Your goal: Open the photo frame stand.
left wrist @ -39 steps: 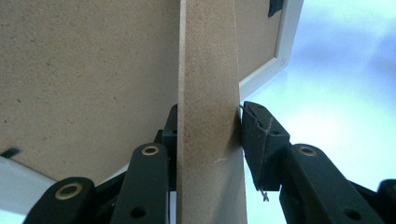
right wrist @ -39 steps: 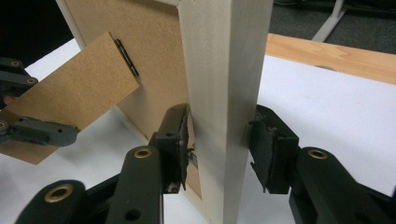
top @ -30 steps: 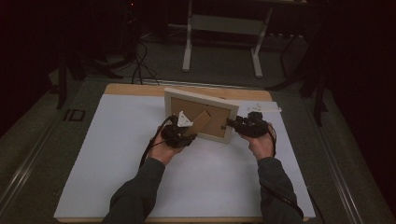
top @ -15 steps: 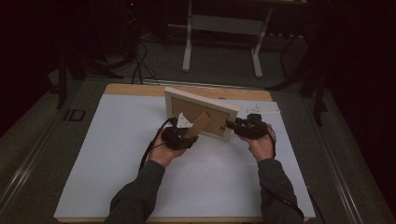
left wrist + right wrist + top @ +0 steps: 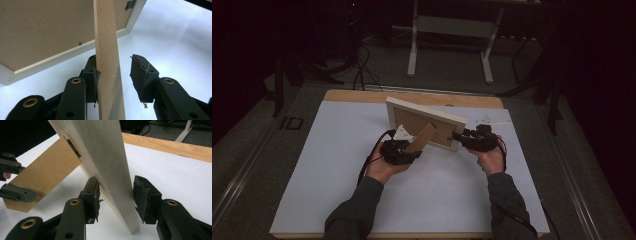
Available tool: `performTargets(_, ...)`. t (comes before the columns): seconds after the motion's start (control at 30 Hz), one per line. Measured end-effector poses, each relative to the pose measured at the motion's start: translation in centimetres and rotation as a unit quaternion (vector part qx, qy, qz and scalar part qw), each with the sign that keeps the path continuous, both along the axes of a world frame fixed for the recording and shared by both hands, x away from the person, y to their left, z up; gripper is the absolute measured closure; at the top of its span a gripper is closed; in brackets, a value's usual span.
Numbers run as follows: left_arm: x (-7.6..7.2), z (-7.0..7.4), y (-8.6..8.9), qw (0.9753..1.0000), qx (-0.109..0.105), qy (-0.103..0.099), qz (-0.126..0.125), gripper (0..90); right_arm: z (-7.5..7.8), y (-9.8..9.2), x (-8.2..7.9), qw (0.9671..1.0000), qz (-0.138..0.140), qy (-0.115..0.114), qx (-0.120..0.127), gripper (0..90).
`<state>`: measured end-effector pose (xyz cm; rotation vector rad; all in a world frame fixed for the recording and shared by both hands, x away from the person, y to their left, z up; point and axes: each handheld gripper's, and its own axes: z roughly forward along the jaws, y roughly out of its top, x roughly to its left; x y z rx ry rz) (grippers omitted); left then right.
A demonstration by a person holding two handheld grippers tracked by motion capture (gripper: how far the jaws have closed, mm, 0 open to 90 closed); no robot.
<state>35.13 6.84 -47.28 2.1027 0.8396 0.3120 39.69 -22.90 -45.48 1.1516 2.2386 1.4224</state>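
A light wooden picture frame (image 5: 427, 122) stands on the white table with its brown back (image 5: 37, 30) toward me. Its brown fold-out stand leg (image 5: 422, 140) sticks out toward the left hand. My left gripper (image 5: 404, 152) is open around that leg (image 5: 107, 50): the leg rests against one pad and a gap shows at the other. My right gripper (image 5: 462, 137) is at the frame's right end, open, with the frame's pale edge (image 5: 105, 157) between its jaws and a small gap at the right-hand pad. The right gripper view also shows the leg (image 5: 45, 175) and the left gripper (image 5: 12, 180) straddling it.
The white sheet (image 5: 337, 175) covers a wooden table whose far edge (image 5: 412, 97) shows behind the frame. A small white slip (image 5: 492, 120) lies at the back right and a white scrap (image 5: 402, 132) sits by the leg. A metal rack (image 5: 449, 25) stands on the dark floor beyond.
The frame has tipped a little, its top leaning farther back. The right gripper has shifted slightly down and left along the frame's end. The left hand has barely moved.
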Motion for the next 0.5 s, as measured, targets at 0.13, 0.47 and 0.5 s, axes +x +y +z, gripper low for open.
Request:
performTargets(0.13,-0.3,-0.2,0.4,1.0000,-0.005,0.002,0.008,67.6,0.0,0.1,-0.3,1.0000,0.005,-0.001,-0.003,56.2)
performTargets(0.47,-1.1,-0.6,1.1,1.0000,-0.006,0.000,0.007,76.5,0.0,0.5,-1.1,0.9996,0.013,-0.012,-0.022,55.3)
performTargets(0.5,-1.1,-0.6,1.1,1.0000,-0.006,0.000,0.007,77.3,0.0,0.5,-1.1,0.9996,0.013,-0.012,-0.022,55.3)
